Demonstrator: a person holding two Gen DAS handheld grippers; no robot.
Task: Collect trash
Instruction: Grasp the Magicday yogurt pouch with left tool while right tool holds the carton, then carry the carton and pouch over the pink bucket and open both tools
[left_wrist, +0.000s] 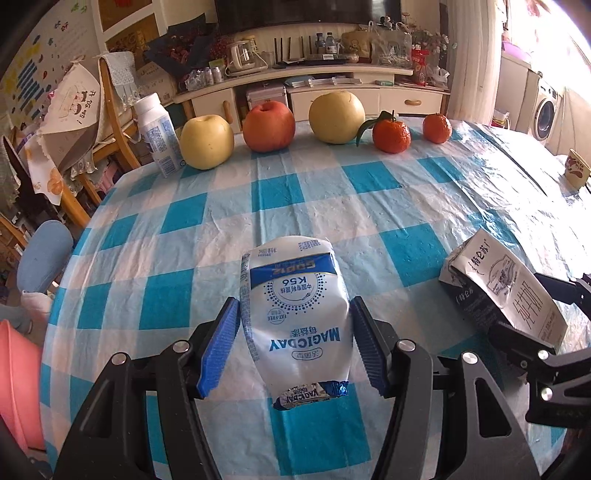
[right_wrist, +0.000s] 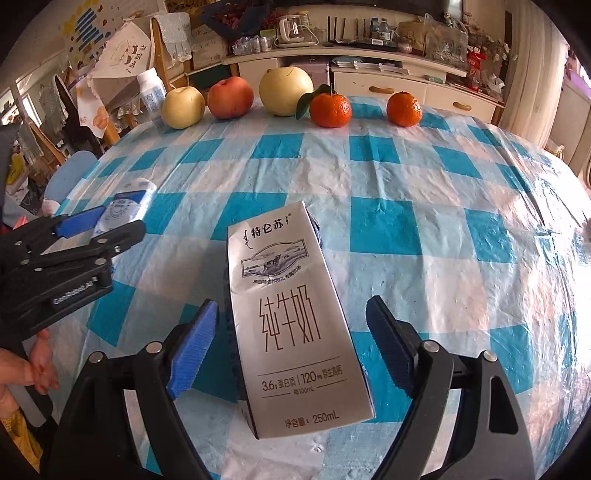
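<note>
The left gripper (left_wrist: 293, 341) clamps its ribbed blue pads on a crumpled plastic bottle (left_wrist: 295, 314). The right gripper (right_wrist: 291, 349) stands apart, straddling a flat, dented carton (right_wrist: 291, 325) on the crinkled checked cloth (right_wrist: 406, 206) without pad contact.

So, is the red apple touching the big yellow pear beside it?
Apart. The left wrist view shows a strip of background between the red apple and the big yellow pear; the right wrist view shows the same gap.
</note>
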